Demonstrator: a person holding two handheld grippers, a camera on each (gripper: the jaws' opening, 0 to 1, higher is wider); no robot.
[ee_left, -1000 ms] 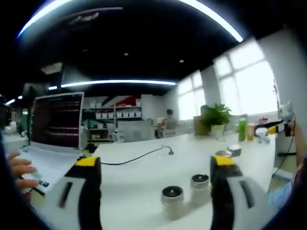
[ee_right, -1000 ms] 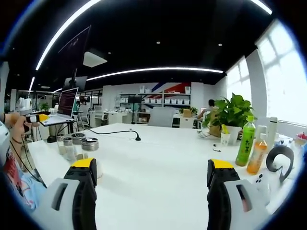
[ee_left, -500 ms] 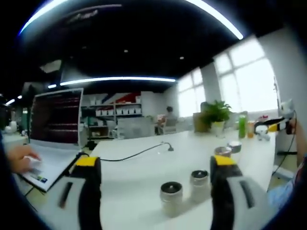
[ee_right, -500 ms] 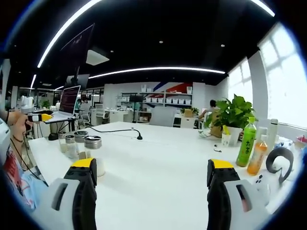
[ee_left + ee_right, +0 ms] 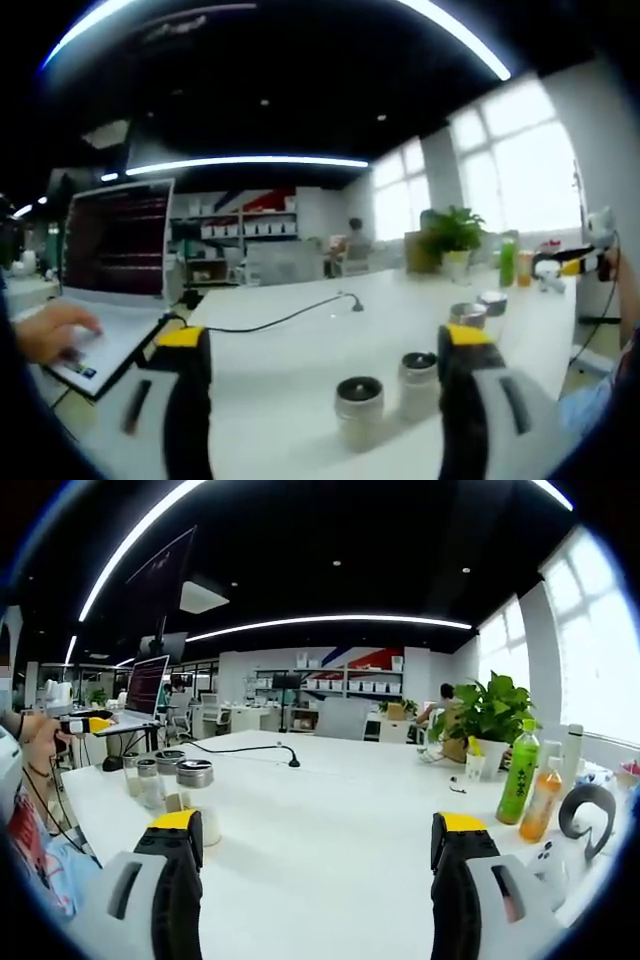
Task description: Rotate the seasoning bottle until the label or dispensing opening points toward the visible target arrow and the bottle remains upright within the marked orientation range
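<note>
White tabletop [image 5: 300,350], smooth and matte, stretches ahead of both tools I am steering. In the left gripper view, my left gripper [image 5: 325,400] is held level just above the table, its grey jaws with yellow tips spread wide and gripping nothing. Between those jaws, toward 1 o'clock, stand two small clear seasoning bottles: the nearer seasoning bottle with a dark round cap [image 5: 359,410] and a second capped seasoning bottle [image 5: 417,384] just beside it, both upright. Two more metal-lidded jars [image 5: 478,309] sit farther off at 2 o'clock. At 9 o'clock a person's hand [image 5: 50,333] rests on the keyboard of an open silver laptop [image 5: 110,275], and a black cable [image 5: 280,320] trails across the table.

In the right gripper view, my right gripper [image 5: 315,880] is likewise level and low, jaws wide apart and empty. A cluster of lidded glass jars [image 5: 165,780] stands at 10 o'clock, a green plastic drink bottle [image 5: 516,773] and an orange bottle [image 5: 540,798] at 3 o'clock, with a leafy potted plant [image 5: 480,715] behind them.
</note>
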